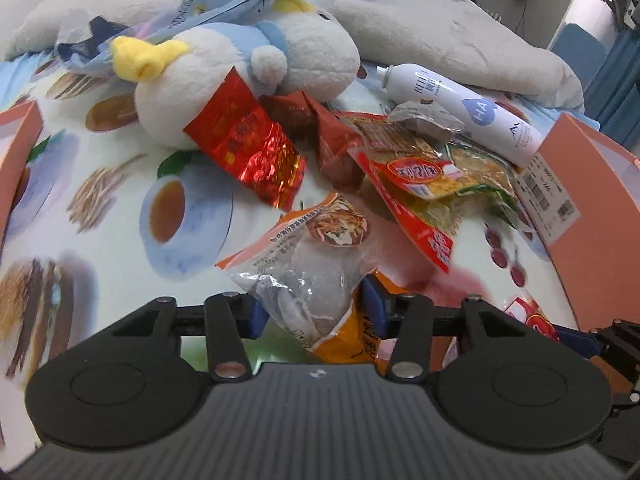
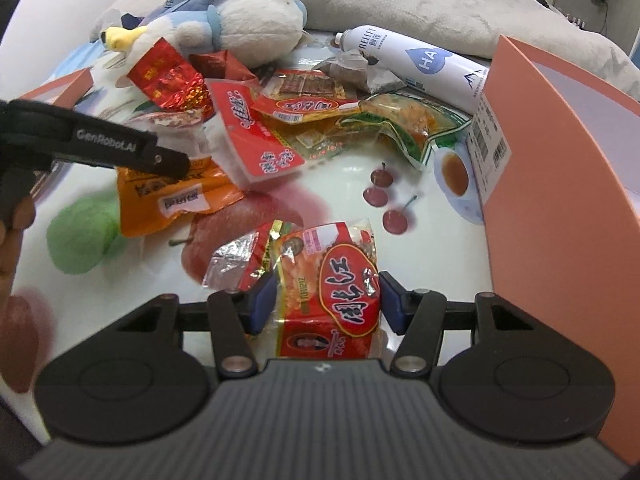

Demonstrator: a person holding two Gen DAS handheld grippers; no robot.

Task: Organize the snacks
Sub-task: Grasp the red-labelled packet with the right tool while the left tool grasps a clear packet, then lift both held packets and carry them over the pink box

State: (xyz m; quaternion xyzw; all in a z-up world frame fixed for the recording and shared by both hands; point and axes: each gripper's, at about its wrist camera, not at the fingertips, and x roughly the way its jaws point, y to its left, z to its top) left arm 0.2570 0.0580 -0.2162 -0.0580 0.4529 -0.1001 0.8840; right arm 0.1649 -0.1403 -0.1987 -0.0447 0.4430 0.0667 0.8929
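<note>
A heap of snack packets lies on a food-print bedsheet. My left gripper (image 1: 316, 308) has its blue pads on both sides of an orange and clear snack packet (image 1: 308, 264) and is shut on it. My right gripper (image 2: 326, 300) is shut on a red and yellow snack packet (image 2: 332, 292) near the sheet's front. Behind lie a shiny red foil packet (image 1: 248, 140), red packets (image 2: 256, 132) and a green-edged packet (image 2: 404, 120). The left gripper also shows in the right wrist view (image 2: 96, 148), above an orange packet (image 2: 176, 200).
A white and blue plush toy (image 1: 248, 68) lies behind the heap. A white spray can (image 1: 460, 108) lies at the right. A salmon-pink box (image 2: 560, 184) stands at the right, another pink box edge (image 1: 16, 152) at the left. Grey pillows (image 1: 460, 40) line the back.
</note>
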